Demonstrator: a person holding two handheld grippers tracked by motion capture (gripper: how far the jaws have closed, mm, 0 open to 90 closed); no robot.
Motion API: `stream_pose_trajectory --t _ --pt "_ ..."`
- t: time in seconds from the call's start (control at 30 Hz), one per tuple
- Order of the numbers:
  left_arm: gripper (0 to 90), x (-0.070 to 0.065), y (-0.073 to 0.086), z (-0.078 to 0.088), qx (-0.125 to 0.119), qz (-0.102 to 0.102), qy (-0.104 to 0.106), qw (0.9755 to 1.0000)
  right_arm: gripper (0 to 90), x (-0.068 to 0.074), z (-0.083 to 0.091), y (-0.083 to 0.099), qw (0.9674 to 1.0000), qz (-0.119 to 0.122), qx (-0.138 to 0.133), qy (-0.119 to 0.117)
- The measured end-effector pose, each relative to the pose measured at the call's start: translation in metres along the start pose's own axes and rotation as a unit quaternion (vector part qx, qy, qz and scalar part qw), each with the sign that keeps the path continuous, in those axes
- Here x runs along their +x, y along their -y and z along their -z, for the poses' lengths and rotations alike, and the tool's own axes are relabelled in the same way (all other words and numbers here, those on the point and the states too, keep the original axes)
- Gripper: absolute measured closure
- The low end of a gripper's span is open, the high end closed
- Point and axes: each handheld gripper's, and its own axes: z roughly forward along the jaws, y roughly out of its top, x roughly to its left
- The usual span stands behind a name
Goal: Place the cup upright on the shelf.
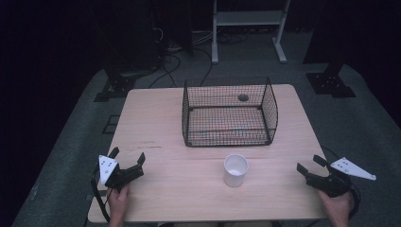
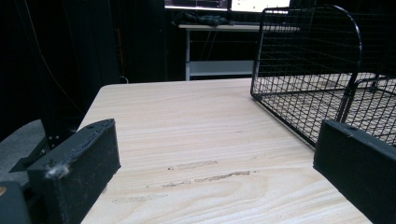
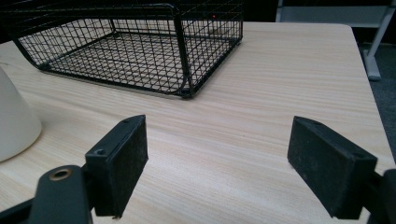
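The white cup [image 1: 235,170] stands upright on the bench [image 1: 161,118], between the two tongs and nearer the right tongs [image 1: 311,165]; what is in it cannot be told. The wire basket [image 1: 230,112] sits beyond the cup, ahead of both. Left tongs [image 1: 127,155] and right tongs stand apart, gripping nothing.

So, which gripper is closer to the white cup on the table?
Right. The right gripper is beside the white cup, near the table's right edge. The left gripper is farther off, near the left front corner.
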Motion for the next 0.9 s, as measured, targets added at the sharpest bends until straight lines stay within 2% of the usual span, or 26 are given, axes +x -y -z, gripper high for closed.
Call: stream_pose_trajectory --t 0.1,0.43,0.57,0.67,0.9 --pt "0.0 0.0 0.0 0.0 -0.001 0.001 0.0 1.0 18.9 0.0 0.0 0.0 1.0 -0.002 0.0 -0.003" --pt "0.0 -0.001 0.0 0.001 -0.002 -0.001 0.004 1.0 16.7 0.007 -0.005 -0.008 0.9996 0.014 0.012 -0.023" --pt "0.0 -0.002 0.0 0.002 -0.003 -0.002 0.007 1.0 15.4 0.014 -0.008 -0.015 0.9988 0.022 0.016 -0.041" --pt "0.0 -0.002 0.0 0.002 -0.003 -0.002 0.007 1.0 14.6 0.022 -0.012 -0.021 0.9976 0.04 0.02 -0.053" --pt "0.0 -0.001 0.0 0.002 -0.002 -0.001 0.006 1.0 13.6 0.027 -0.014 -0.028 0.9952 0.051 0.026 -0.079"
